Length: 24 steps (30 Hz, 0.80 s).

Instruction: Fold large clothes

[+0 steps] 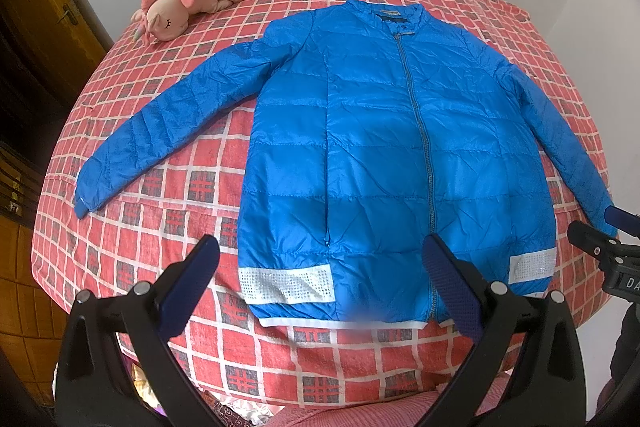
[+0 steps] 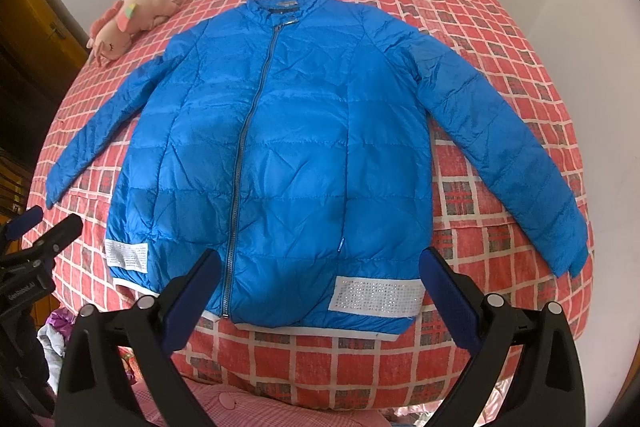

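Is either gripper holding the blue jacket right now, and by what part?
Nothing is held: left gripper and right gripper are both open above the jacket hem.

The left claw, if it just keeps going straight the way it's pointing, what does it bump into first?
Probably the blue jacket. The left claw is open and points at its bottom hem on the bed, near the white patch. Depth is hard to judge here.

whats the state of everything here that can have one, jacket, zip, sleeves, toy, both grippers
blue puffer jacket: spread flat on the bed, front up, unfolded
zipper: closed along the front
sleeves: both stretched out to the sides
plush unicorn: lying on its side near the bed's far corner
left gripper: jaws open, holding nothing
right gripper: jaws open, holding nothing
checked bedspread: laid over the bed, under the jacket
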Each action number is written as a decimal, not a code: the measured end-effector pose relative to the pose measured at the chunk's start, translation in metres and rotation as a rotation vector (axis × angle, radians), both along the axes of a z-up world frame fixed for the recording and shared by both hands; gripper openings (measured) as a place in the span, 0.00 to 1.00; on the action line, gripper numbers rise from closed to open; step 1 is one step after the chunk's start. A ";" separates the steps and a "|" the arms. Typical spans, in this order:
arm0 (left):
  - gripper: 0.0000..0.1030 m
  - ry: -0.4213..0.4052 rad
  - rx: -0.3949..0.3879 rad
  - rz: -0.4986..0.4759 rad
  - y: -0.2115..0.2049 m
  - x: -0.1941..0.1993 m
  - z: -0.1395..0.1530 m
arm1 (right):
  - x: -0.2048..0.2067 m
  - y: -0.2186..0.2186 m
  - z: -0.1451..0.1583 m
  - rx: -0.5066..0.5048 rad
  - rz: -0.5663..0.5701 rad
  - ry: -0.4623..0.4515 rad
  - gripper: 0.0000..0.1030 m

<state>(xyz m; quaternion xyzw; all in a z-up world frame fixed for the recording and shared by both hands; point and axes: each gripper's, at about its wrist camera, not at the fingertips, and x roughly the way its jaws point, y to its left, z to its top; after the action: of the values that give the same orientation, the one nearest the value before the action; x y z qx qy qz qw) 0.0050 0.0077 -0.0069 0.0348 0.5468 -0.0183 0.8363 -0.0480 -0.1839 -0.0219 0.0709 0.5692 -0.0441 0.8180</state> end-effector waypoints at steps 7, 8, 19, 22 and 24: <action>0.97 -0.002 0.002 0.001 0.002 -0.002 0.001 | -0.001 0.000 0.000 0.001 0.001 0.000 0.96; 0.97 -0.002 0.002 0.001 0.001 -0.002 0.001 | -0.001 0.000 0.000 0.002 0.001 0.000 0.96; 0.97 -0.005 0.009 0.002 -0.004 -0.007 0.003 | -0.001 0.000 -0.001 0.000 0.000 -0.001 0.96; 0.97 -0.004 0.012 0.000 -0.005 -0.007 0.003 | -0.001 -0.001 -0.001 0.003 0.000 -0.002 0.96; 0.97 -0.004 0.013 -0.002 -0.007 -0.006 0.003 | -0.001 -0.002 -0.002 0.002 -0.001 -0.004 0.96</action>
<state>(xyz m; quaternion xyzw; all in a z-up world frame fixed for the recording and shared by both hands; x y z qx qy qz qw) -0.0009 0.0012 -0.0035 0.0411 0.5452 -0.0156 0.8372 -0.0489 -0.1861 -0.0234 0.0723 0.5677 -0.0438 0.8189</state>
